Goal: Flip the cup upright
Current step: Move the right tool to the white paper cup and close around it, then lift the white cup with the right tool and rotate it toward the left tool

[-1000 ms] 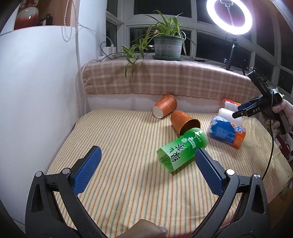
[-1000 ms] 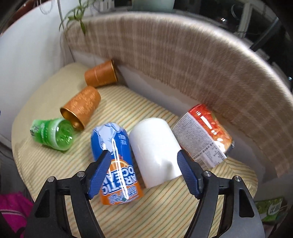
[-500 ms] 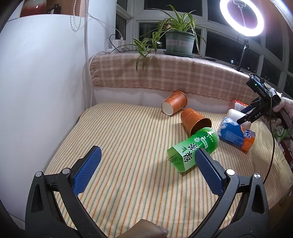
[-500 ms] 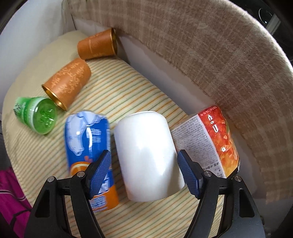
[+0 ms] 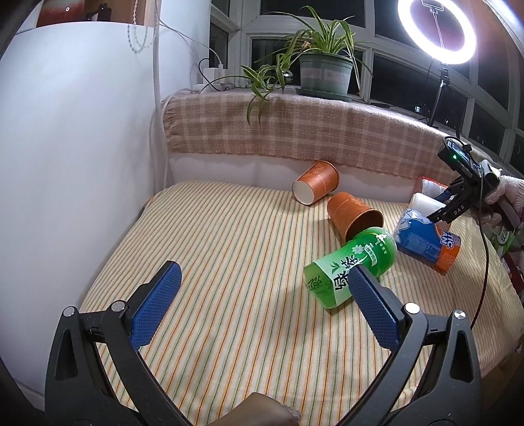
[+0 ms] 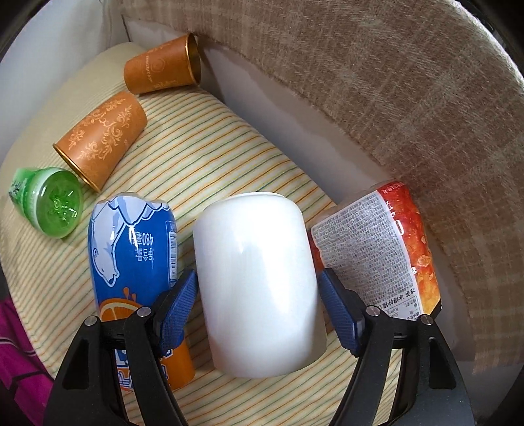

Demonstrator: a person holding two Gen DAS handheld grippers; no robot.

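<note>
A white cup [image 6: 258, 281] lies on its side on the striped cushion [image 6: 203, 157], between a blue-and-orange cup [image 6: 134, 249] and a red printed cup [image 6: 376, 242]. My right gripper [image 6: 258, 308] is open, its blue pads on either side of the white cup's body, close to it. In the left wrist view the white cup [image 5: 424, 203] shows partly behind the right gripper [image 5: 455, 209]. My left gripper [image 5: 262, 304] is open and empty above the cushion's front, its right pad in front of a green cup [image 5: 350, 265].
Two orange cups [image 6: 101, 137] [image 6: 160, 70] and the green cup [image 6: 49, 203] lie on their sides to the left. A plaid-covered backrest [image 5: 294, 131] runs behind, with a potted plant [image 5: 324, 72] and a ring light [image 5: 437, 31]. A white wall [image 5: 72, 147] stands at left.
My right gripper has moved down and forward onto the white cup, so its pads now flank the cup. The left gripper has drawn back and turned slightly left.
</note>
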